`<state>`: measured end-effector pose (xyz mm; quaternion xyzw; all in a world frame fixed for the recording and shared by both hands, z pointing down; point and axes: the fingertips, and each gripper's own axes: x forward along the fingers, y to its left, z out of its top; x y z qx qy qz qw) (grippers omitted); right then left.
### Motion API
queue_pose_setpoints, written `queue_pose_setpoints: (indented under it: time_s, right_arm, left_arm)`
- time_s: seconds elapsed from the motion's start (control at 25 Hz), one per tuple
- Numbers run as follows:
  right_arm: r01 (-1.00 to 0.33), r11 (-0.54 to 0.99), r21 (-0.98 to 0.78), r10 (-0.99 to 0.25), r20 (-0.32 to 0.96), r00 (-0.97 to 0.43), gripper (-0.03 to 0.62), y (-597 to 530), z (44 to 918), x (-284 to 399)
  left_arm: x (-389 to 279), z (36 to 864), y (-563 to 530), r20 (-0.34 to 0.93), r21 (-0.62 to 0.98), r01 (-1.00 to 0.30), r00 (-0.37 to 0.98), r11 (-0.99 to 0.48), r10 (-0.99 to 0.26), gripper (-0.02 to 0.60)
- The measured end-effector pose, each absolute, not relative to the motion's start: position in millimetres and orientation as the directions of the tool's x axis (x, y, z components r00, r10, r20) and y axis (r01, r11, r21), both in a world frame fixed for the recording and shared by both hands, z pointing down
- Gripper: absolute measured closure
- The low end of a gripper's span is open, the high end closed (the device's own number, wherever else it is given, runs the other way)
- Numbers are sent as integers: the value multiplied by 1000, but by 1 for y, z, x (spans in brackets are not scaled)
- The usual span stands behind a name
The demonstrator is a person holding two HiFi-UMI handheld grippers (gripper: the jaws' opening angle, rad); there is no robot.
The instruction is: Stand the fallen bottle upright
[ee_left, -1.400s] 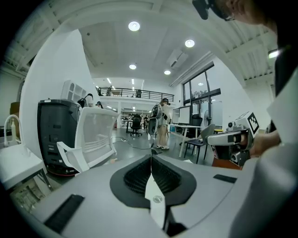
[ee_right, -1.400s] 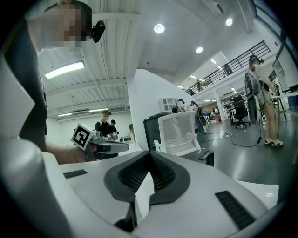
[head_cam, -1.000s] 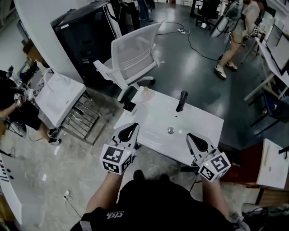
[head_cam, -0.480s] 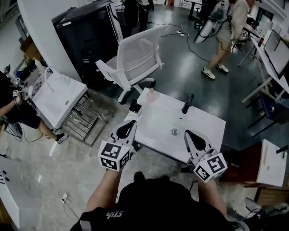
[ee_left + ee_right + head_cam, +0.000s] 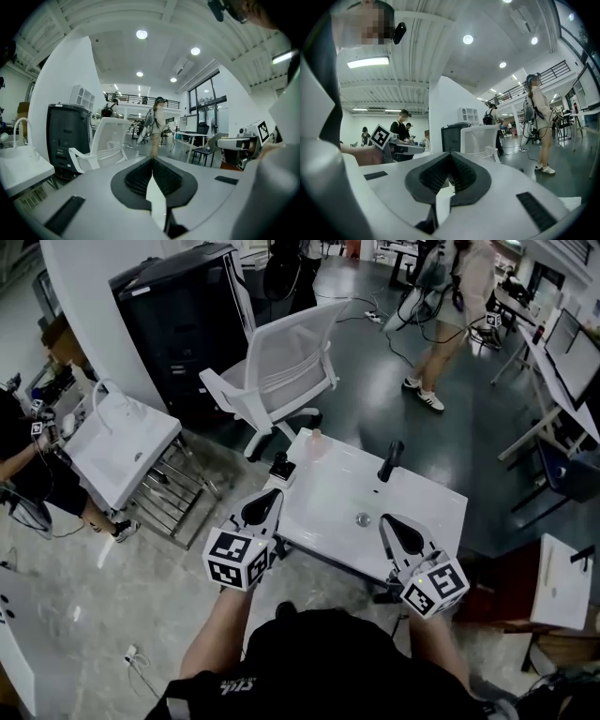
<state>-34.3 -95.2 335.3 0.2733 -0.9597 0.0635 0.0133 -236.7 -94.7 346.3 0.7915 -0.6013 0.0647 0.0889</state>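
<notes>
Both pinched shut and empty: left gripper [image 5: 262, 510], right gripper [image 5: 397, 532].
The dark bottle [image 5: 389, 461] lies flat right of centre, at the table's [image 5: 323, 498] far edge; I'd open wide, take its neck and tilt it up slowly.

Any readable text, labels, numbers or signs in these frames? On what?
Nothing legible.
shirt print: white letters on the person's black shirt, too blurred to read.
marker cubes on left gripper and right gripper: square patterns only, no words.

Left gripper [image 5: 152, 160] fingers [image 5: 137, 178] together, empty; white chair [image 5: 107, 143] beyond.
</notes>
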Motion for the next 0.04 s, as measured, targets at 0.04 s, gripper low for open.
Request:
queue_pose_setpoints:
  time_s: [0.04]
  right_arm:
    - [-524,844,-113,-521,61,-852,583,-95,336,-35]
  left_arm:
    - [-237,346,-95,209,66,-962,271,-263,-939,566]
